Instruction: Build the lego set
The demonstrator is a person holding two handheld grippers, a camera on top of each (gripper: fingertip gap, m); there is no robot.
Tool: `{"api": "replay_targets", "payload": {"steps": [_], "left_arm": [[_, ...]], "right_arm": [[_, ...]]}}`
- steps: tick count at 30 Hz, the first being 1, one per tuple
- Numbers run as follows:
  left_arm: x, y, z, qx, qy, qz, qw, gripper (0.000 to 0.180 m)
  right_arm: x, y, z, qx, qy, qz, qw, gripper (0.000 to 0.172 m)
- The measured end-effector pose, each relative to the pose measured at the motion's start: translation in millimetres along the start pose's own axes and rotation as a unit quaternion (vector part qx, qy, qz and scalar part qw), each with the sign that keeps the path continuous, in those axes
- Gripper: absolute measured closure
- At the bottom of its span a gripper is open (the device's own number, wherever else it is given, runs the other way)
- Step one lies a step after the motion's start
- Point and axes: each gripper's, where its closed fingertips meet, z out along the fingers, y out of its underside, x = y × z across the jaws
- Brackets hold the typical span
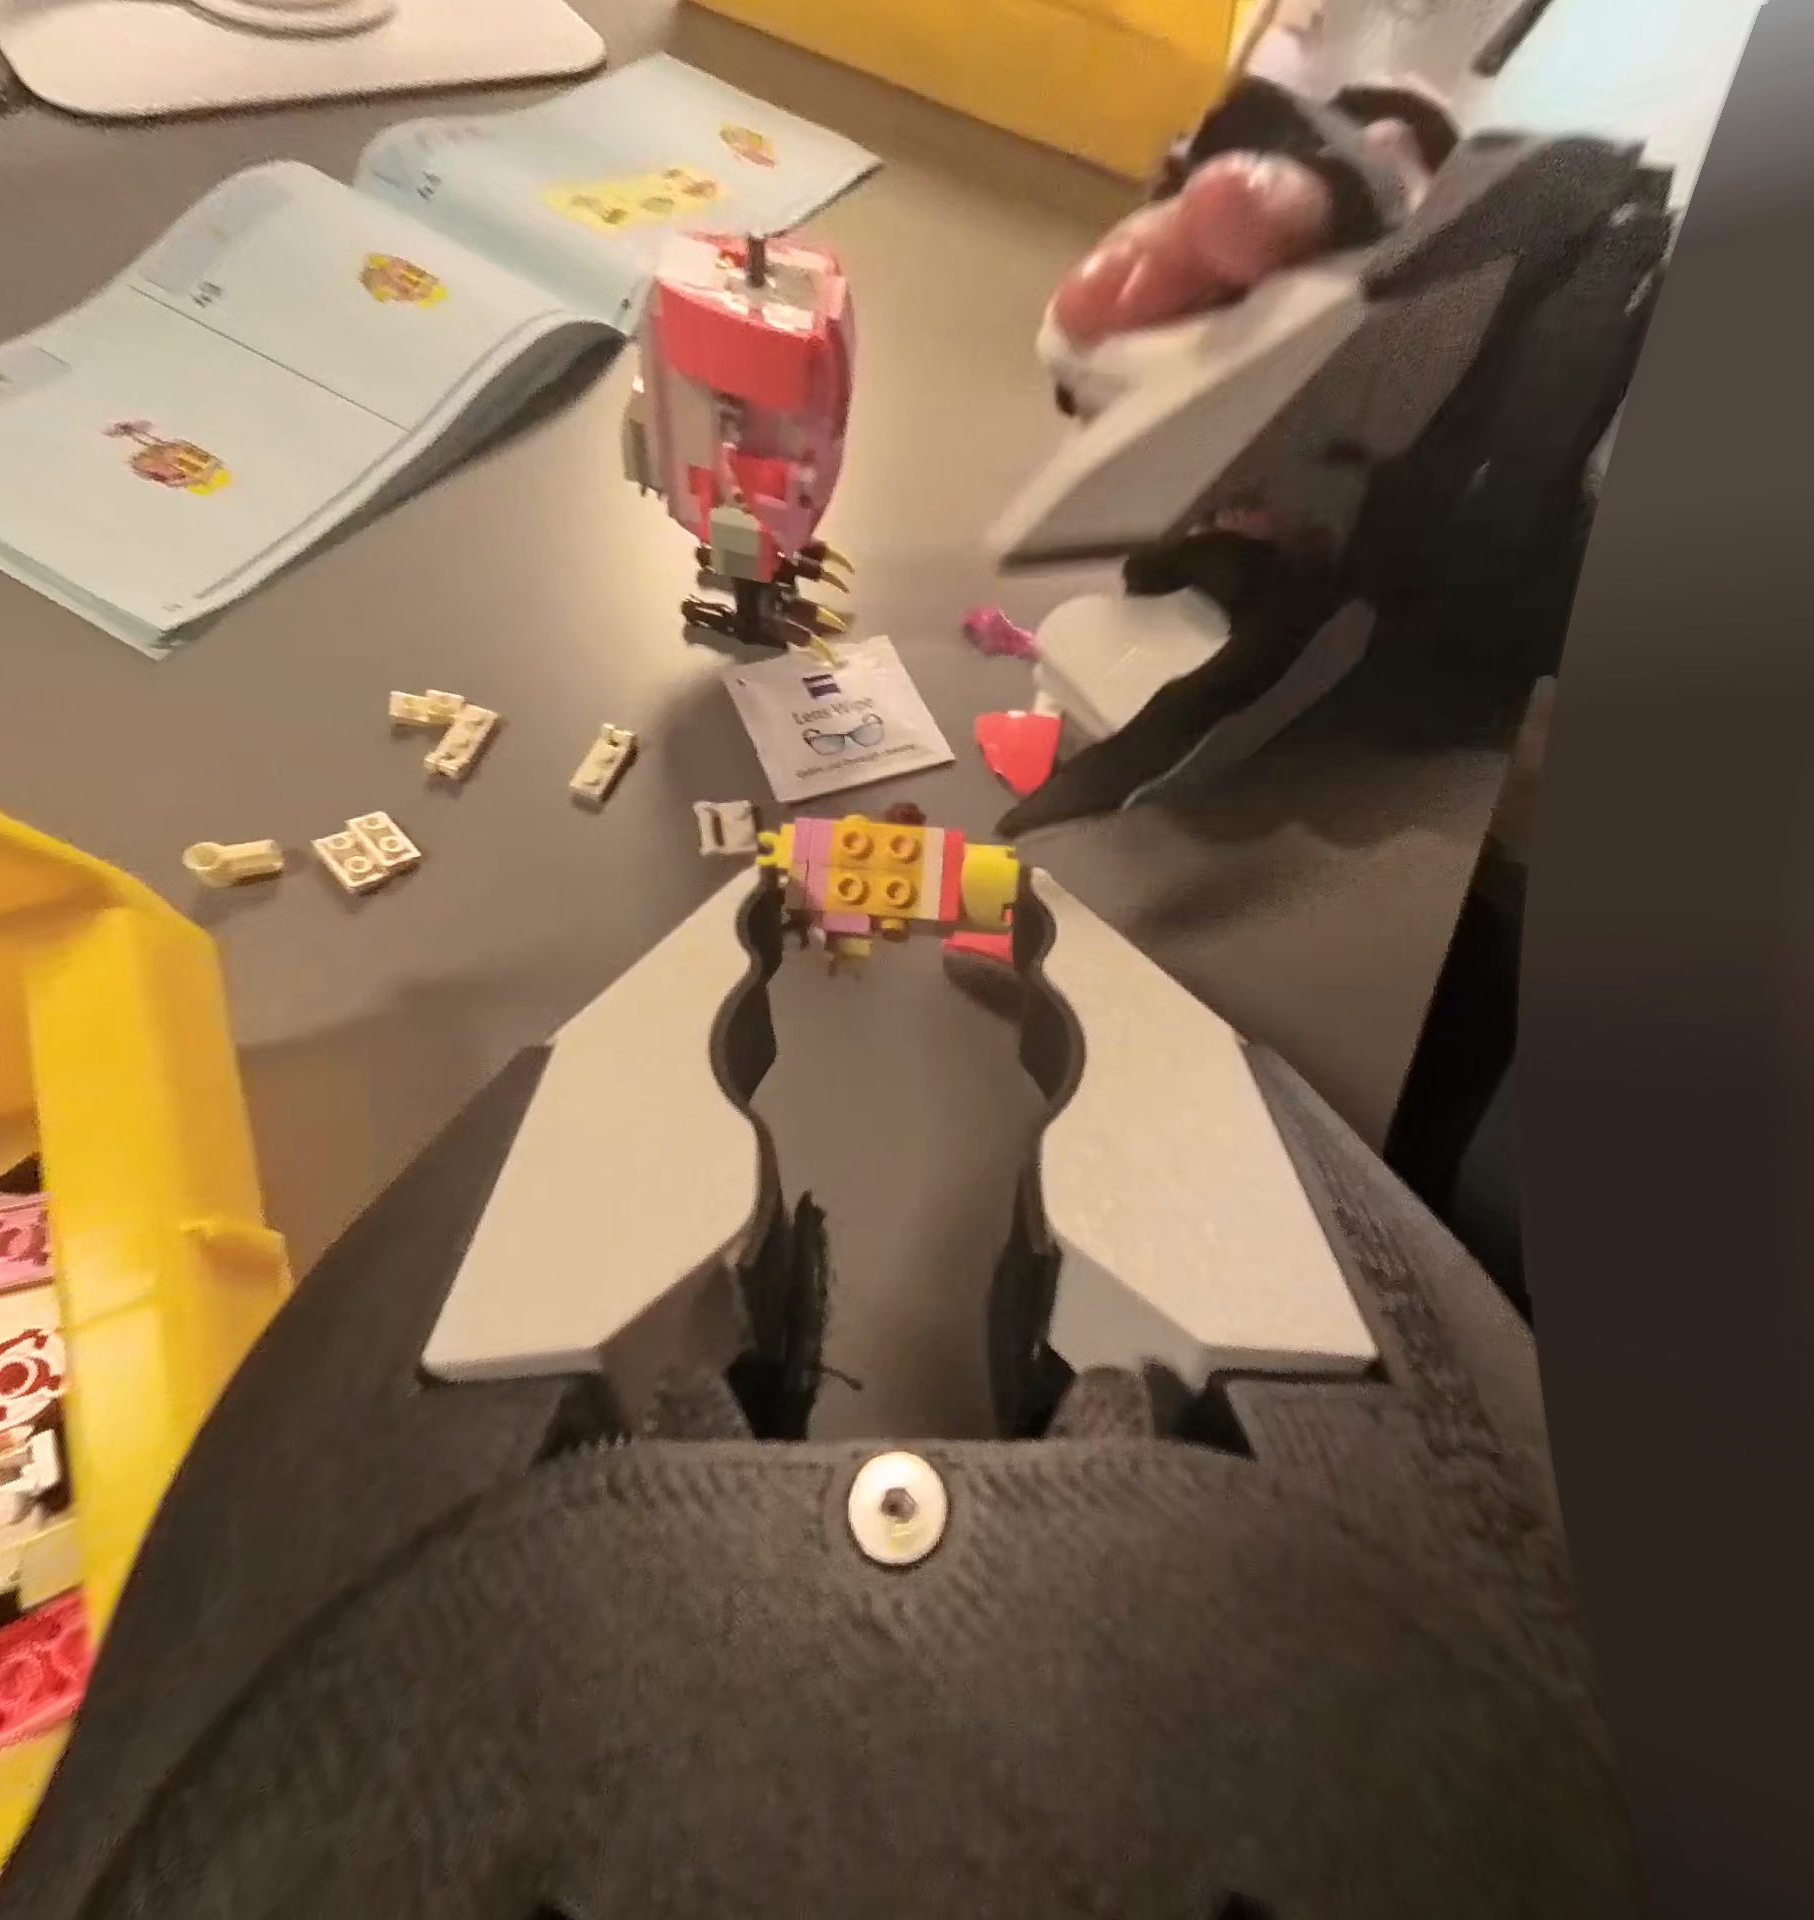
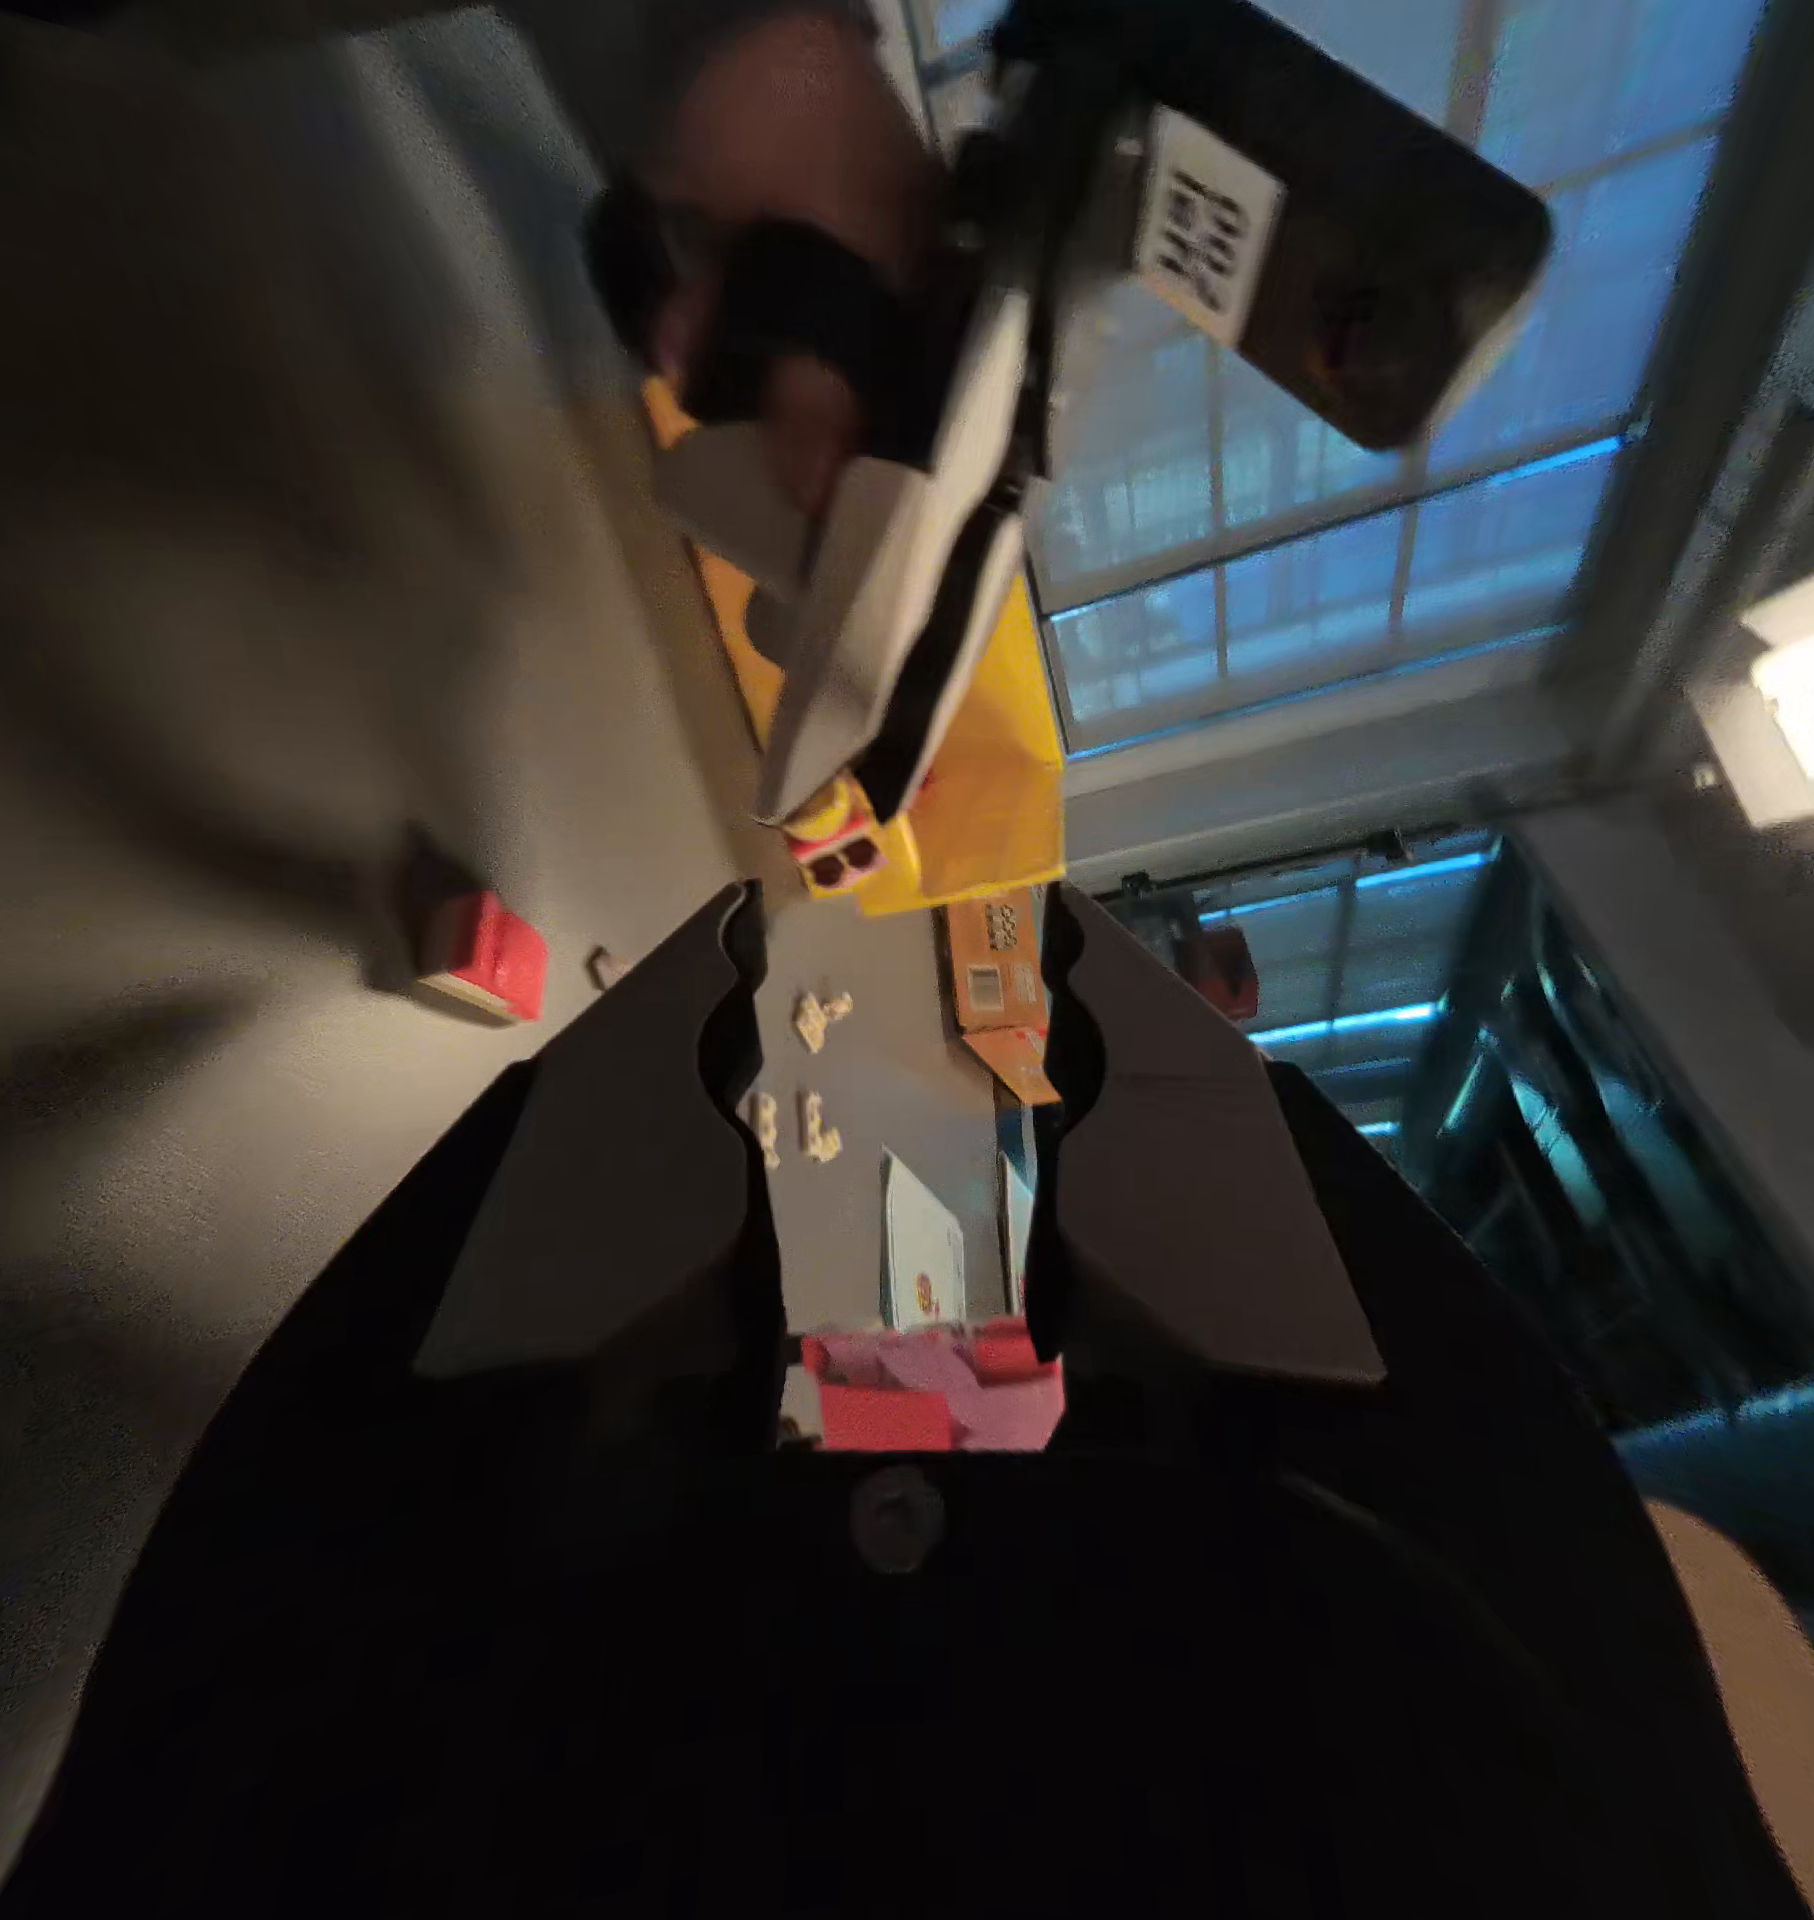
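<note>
One small brick assembly (image 1: 887, 883), yellow, pink and red, is sitting clamped between the left gripper (image 1: 898, 899) fingertips above the grey table (image 1: 467, 966). The right gripper (image 2: 903, 914) is hanging wide apart, gripping nothing. Around them are lying five cream pieces (image 1: 368, 850), one wipe sachet (image 1: 841, 727), one open booklet (image 1: 259, 416) and one standing pink model (image 1: 747, 416).

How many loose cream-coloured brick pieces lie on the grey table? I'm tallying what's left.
5 on the table: an L-shaped pair, a plate, a peg piece, a studded plate. Others may be hidden.
</note>
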Motion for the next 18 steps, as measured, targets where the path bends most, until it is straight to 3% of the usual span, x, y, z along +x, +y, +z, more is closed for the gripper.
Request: {"api": "replay_targets", "payload": {"steps": [6,8,11,18], "left_arm": [[16.7,5.0,9.1,-0.031,0.028,0.006,0.999,0.137],[19.6,1.6,9.8,-0.026,0.032,0.008,0.999,0.137],[22.2,-7.6,8.6,-0.001,0.038,0.005,0.999,0.137],[18.5,-38.6,1.9,0.103,-0.004,0.035,0.994,0.136]], "right_arm": [[-33.2,-7.2,12.2,0.01,-0.019,-0.067,0.997,0.121],[-29.8,-3.8,13.3,-0.002,0.005,-0.097,0.995,0.13],[-18.3,-2.6,11.8,-0.007,0.048,-0.104,0.993,0.151],[12.2,1.0,8.1,-0.034,0.137,-0.054,0.988,0.151]]}}
